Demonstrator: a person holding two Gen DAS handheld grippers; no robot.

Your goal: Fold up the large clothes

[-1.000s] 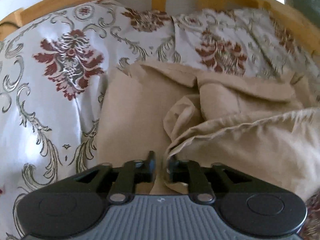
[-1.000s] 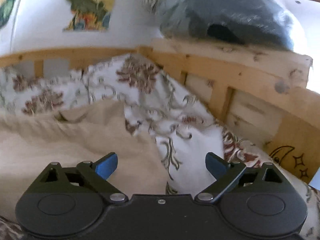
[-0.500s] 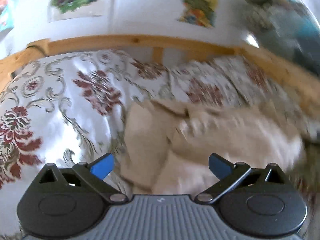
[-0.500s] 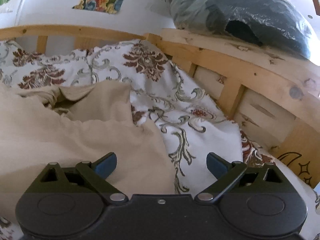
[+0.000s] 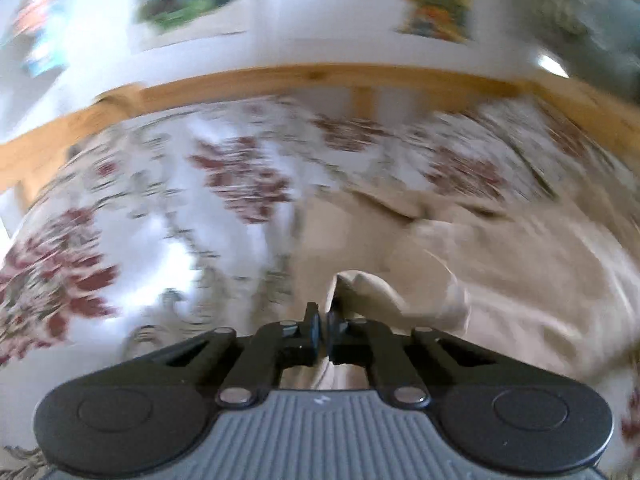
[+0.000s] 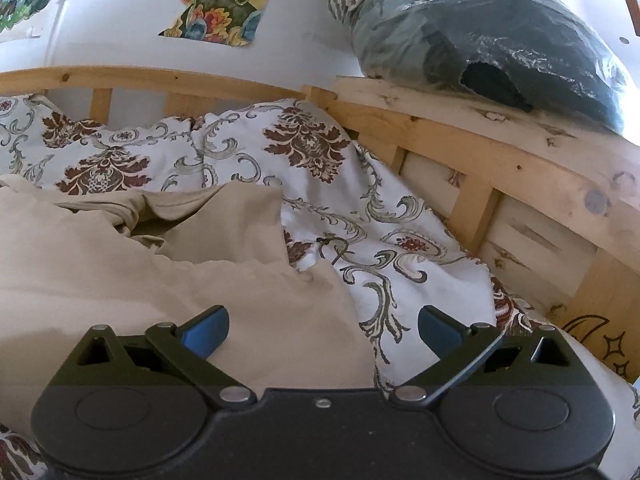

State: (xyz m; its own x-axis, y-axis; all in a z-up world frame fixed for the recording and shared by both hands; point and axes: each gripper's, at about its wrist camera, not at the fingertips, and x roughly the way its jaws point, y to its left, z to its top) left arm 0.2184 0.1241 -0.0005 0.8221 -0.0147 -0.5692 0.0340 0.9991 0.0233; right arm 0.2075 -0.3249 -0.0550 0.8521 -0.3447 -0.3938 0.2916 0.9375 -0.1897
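Beige garment (image 6: 120,280) rumpled on floral bedspread (image 6: 400,248) inside wooden bed frame (image 6: 480,168). Left tongs (image 5: 323,320) closed, pinching garment fold. Right tongs (image 6: 322,330) spread wide, nothing gripped, above garment edge.

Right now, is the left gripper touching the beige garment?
Touching. In the left wrist view, the left gripper has its jaws shut on a raised fold of the beige garment, which peaks at the fingertips; the picture is blurred.

Both the left gripper (image 5: 323,322) and the right gripper (image 6: 323,330) have black linkage arms with silver rivets, the right showing blue pads (image 6: 206,330).
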